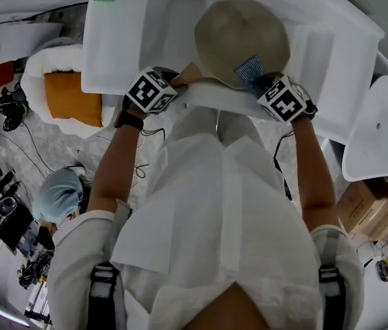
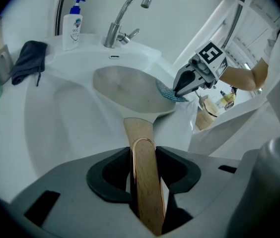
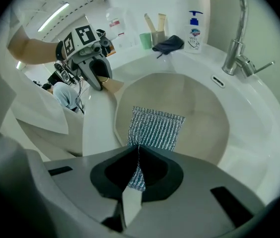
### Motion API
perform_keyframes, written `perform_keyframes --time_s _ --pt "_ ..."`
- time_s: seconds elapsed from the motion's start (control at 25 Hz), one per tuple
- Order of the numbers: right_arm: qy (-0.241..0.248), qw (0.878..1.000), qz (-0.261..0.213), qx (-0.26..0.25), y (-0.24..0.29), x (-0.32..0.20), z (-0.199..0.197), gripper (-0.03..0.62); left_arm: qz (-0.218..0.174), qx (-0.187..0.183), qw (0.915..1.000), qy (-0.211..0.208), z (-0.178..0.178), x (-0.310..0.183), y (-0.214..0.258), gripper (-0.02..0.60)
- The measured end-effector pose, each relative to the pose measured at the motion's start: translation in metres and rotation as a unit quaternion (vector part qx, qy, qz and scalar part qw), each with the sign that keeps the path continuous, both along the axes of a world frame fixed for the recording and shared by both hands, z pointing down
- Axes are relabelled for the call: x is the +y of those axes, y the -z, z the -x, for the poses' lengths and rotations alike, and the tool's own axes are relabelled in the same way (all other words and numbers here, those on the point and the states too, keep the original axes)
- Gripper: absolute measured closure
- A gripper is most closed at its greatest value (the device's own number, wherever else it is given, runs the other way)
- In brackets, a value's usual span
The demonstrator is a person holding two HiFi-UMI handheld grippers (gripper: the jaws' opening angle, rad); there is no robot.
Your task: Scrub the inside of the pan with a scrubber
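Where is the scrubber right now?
In the right gripper view the scrubber is pinched in the right gripper, spread against the pan's inside near its rim.

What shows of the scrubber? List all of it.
The scrubber is a flat, rectangular piece of silvery blue-grey mesh with fine ribbed stripes, like woven metallic cloth. The right tool pinches one narrow edge, with its jaws shut on it and that end bunched. The rest spreads out flat ahead of the jaws. It lies inside the beige pan, against the wall near the rim on the right tool's side, apparently touching it. Nothing else touches it.
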State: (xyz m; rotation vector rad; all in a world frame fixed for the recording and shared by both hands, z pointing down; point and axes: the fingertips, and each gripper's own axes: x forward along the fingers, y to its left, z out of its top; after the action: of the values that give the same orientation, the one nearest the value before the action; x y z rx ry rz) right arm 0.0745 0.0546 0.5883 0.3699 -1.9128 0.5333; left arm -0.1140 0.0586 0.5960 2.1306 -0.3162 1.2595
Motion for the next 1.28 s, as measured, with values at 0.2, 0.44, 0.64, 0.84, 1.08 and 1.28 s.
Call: perform_keyframes --time_s 0.2,0.44,0.64,0.84,1.08,1.28 --pt "-0.041 0.999 -0.014 0.019 -0.004 -0.01 -0.033 0.58 0.0 -0.002 1.0 -0.001 0.001 0.001 0.001 0.416" --pt "-0.106 0.993 -0.047 0.037 -0.012 -0.039 -0.071 0.58 0.002 -0.001 1.0 0.0 0.0 0.001 0.0 0.416" --pt "-0.159 0.983 -0.079 0.053 -0.018 -0.067 -0.101 0.58 0.003 -0.001 1.0 -0.001 0.0 0.001 0.0 0.416" --pt "-0.153 0.98 -0.096 0.079 -0.023 -0.098 -0.11 0.58 0.005 -0.004 1.0 -0.002 -0.001 0.0 -0.001 0.416" --pt "-0.141 0.98 -0.108 0.091 -0.029 -0.131 -0.11 0.58 0.006 -0.005 1.0 -0.001 0.0 -0.001 -0.002 0.416" --pt "-0.105 0.978 -0.138 0.115 -0.033 -0.159 -0.102 0.58 0.005 -0.003 1.0 0.0 -0.001 -0.001 -0.002 0.416"
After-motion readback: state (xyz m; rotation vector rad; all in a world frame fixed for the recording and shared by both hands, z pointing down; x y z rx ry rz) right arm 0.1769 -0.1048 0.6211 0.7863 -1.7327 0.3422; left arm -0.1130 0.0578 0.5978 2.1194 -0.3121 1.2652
